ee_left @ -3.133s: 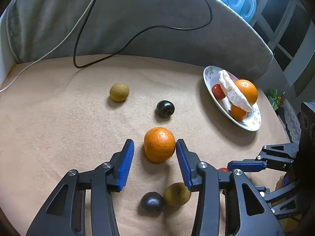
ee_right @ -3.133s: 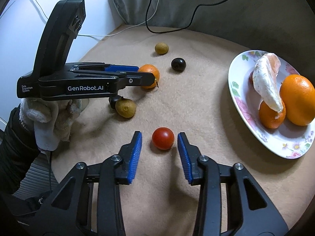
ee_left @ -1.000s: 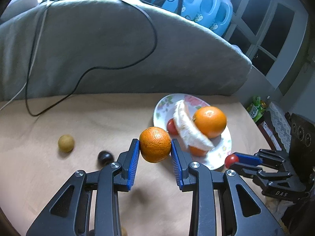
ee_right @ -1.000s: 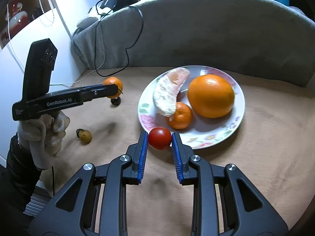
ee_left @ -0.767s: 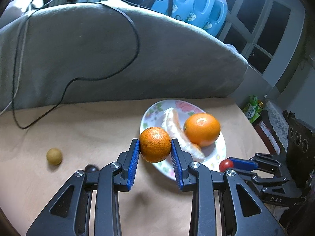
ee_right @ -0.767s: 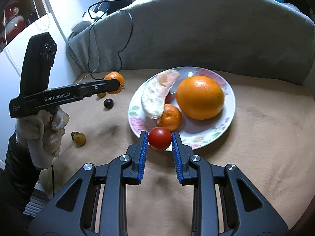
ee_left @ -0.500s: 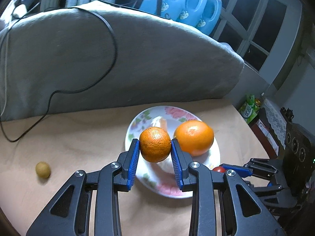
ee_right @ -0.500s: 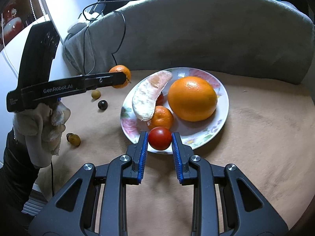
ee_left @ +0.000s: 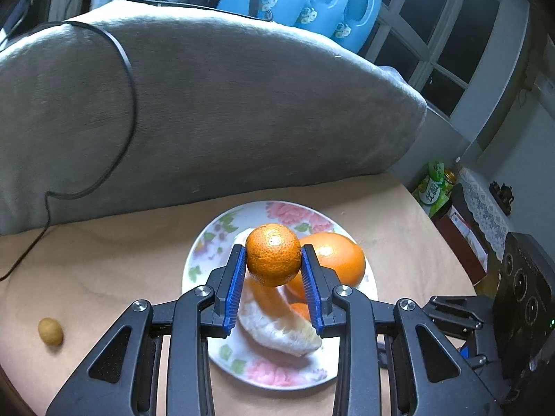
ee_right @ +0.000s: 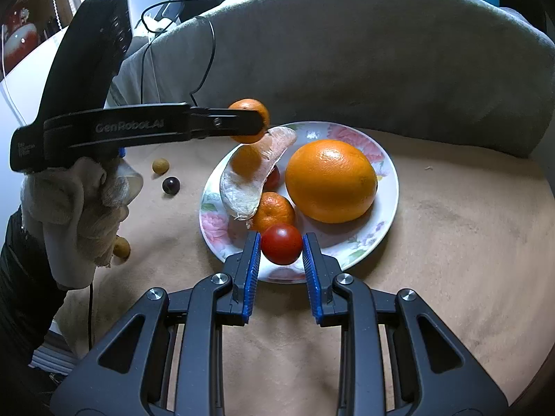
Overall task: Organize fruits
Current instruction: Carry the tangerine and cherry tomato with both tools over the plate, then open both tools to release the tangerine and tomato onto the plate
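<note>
- The left gripper [ee_left: 273, 274] clamped a mandarin [ee_left: 273, 254] between its blue pads at the centre of the left wrist view, held in the air above the plate [ee_left: 208, 242].
- In the right wrist view that same mandarin [ee_right: 255, 107] hung at upper centre, over the far left part of the plate [ee_right: 388, 194], with the left gripper [ee_right: 256, 121] reaching in from the left.
- A gloved hand [ee_right: 73, 204] at the left edge held that gripper.
- The right gripper [ee_right: 281, 260] pinched a tomato [ee_right: 281, 244] between its pads, jaws narrow, at the centre of its own view, over the plate's near rim.
- On the plate lay a large orange [ee_right: 331, 180], a small mandarin [ee_right: 274, 209], a peeled segment [ee_right: 249, 176] and a red fruit mostly hidden behind the segment.
- On the tan cloth [ee_right: 451, 242], left of the plate, sat a yellowish fruit [ee_right: 160, 166], a dark fruit [ee_right: 171, 185] just below it, and another yellowish fruit [ee_right: 122, 248] lower down, partly behind the glove.
- A grey cushion [ee_right: 347, 52] with a black cable [ee_right: 208, 55] over it filled the upper part of the frame.
</note>
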Motion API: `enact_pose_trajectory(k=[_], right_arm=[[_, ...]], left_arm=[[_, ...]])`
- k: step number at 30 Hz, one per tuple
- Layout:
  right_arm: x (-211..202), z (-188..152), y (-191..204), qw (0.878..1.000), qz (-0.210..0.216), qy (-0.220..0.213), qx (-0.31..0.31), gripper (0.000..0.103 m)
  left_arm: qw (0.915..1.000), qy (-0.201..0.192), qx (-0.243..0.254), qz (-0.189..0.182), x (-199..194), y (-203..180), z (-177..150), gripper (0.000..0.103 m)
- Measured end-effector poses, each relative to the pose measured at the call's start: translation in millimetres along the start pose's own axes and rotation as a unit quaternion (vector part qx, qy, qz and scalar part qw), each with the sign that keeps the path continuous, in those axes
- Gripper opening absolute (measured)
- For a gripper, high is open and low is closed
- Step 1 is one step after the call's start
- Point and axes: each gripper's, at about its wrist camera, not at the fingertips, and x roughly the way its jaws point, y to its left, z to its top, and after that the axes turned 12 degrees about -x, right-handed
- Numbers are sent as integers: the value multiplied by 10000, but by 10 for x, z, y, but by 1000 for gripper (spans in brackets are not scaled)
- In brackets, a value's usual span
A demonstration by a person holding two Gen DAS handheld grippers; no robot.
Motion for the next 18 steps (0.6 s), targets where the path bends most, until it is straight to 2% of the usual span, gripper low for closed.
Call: enact_pose_trajectory(k=[13,15,16,17,18], right_arm=[[48,-13,-26,10000,-15,45,-23,26],[49,-12,-26,10000,-19,45,-22,26],[51,-10,-28,10000,-17,44,-19,27],[54,-10,-28,10000,-20,42,-20,31],[49,-8,-27,10000,-30,26,-21,42]], left_arm=[[10000,61,44,23,103,-54,51,31],[10000,52,19,15,100,-46,59,43],[10000,30,3,4,85,-39,62,44],[10000,19,-2,7,76,-38,65,44],[10000,13,-3,11,74,-37,66,44]])
